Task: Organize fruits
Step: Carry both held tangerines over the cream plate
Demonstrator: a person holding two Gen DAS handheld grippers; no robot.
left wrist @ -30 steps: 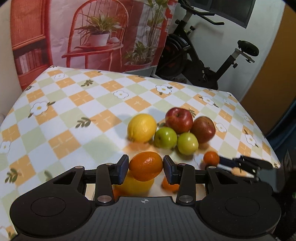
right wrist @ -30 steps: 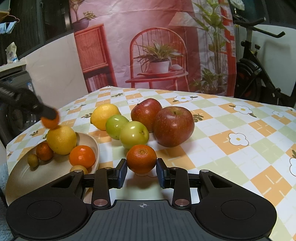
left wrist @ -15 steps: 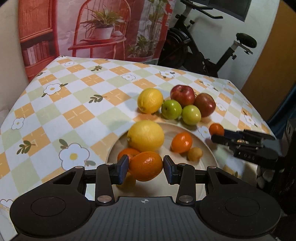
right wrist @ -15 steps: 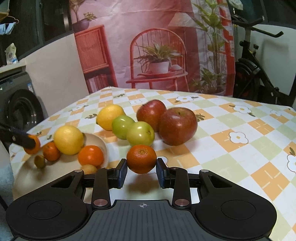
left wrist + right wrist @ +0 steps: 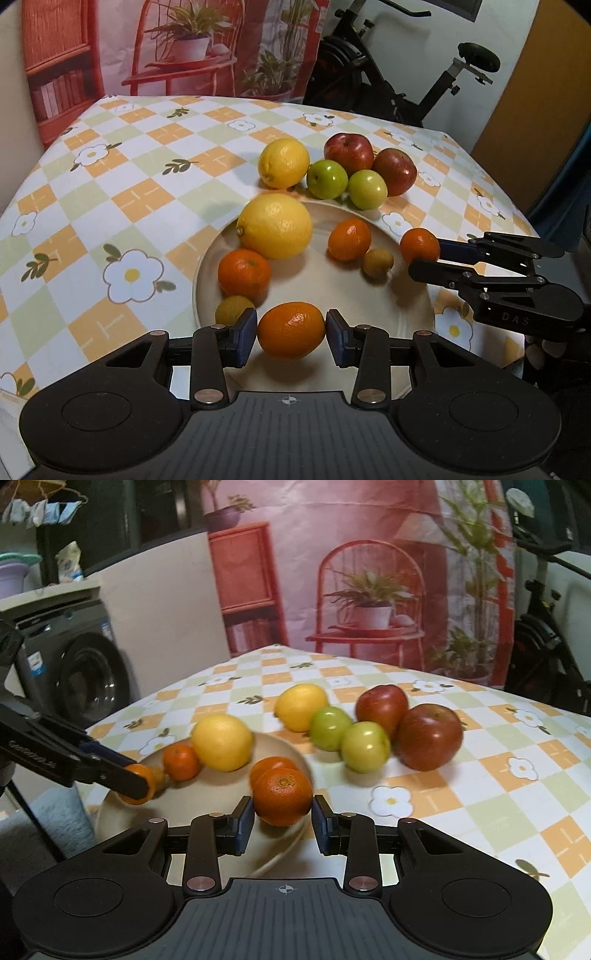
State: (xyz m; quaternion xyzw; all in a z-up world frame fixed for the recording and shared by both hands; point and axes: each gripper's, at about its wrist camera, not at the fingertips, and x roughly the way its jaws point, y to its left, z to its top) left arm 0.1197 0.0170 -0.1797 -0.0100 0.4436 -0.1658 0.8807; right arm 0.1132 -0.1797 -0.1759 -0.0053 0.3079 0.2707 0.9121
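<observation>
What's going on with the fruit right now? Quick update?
Left gripper shut on a mandarin over the plate. Right gripper shut on a tangerine at the plate's edge. Nothing in the way.

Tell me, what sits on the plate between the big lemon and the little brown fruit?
A small orange lies between the big lemon and the little brown fruit on the plate, clearest in the left wrist view.

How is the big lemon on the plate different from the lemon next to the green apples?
The lemon on the plate looks bigger than the lemon on the tablecloth, though it is also nearer the camera. The first sits inside the plate, touching a mandarin; the second lies off it, beside a green apple. Both are yellow, and no claw holds either.
</observation>
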